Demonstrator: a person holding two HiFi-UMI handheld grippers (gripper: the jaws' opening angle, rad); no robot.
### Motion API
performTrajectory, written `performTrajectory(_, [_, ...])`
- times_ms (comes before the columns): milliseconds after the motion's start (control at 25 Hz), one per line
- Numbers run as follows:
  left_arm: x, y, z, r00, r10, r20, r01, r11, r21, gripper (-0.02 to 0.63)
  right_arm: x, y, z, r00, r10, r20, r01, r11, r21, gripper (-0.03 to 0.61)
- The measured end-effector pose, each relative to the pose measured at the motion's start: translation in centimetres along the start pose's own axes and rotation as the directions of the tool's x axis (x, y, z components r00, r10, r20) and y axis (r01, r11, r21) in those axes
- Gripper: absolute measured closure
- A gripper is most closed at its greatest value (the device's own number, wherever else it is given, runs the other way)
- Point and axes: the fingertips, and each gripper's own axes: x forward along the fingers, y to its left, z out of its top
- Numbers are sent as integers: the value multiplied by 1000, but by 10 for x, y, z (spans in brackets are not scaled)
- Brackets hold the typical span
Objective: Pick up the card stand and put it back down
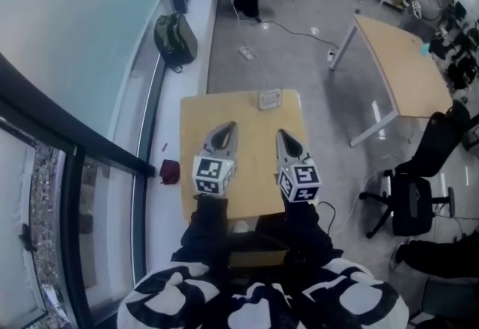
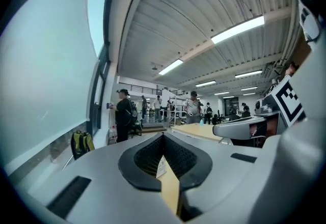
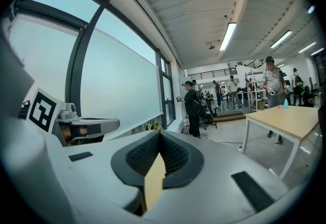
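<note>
Holds the left tool (image 1: 230, 128) and the right tool (image 1: 282, 135) pinched shut on nothing above the worktop (image 1: 196, 122), well short of the card stand (image 1: 269, 99) sitting at the far edge. Could fit either a stand already set back down or one awaiting a grasp. Risks shoving it off that edge on any low forward sweep, given so little worktop behind it.
</note>
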Motion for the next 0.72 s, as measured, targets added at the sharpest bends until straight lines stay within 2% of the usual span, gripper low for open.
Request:
performTrajectory(120, [-15, -8, 6, 998, 35, 44, -35, 999, 7, 604, -6, 16, 13, 1000, 3, 29, -2, 999, -46, 557])
performTrajectory(400, [-32, -26, 27, 995, 5, 95, -9, 999, 38, 604, -27, 39, 23, 997, -16, 73, 22, 997, -72, 557])
performTrajectory(720, [-39, -35, 37, 993, -1, 116, -6, 998, 55, 604, -37, 45, 31, 996, -17, 91, 25, 996, -84, 557])
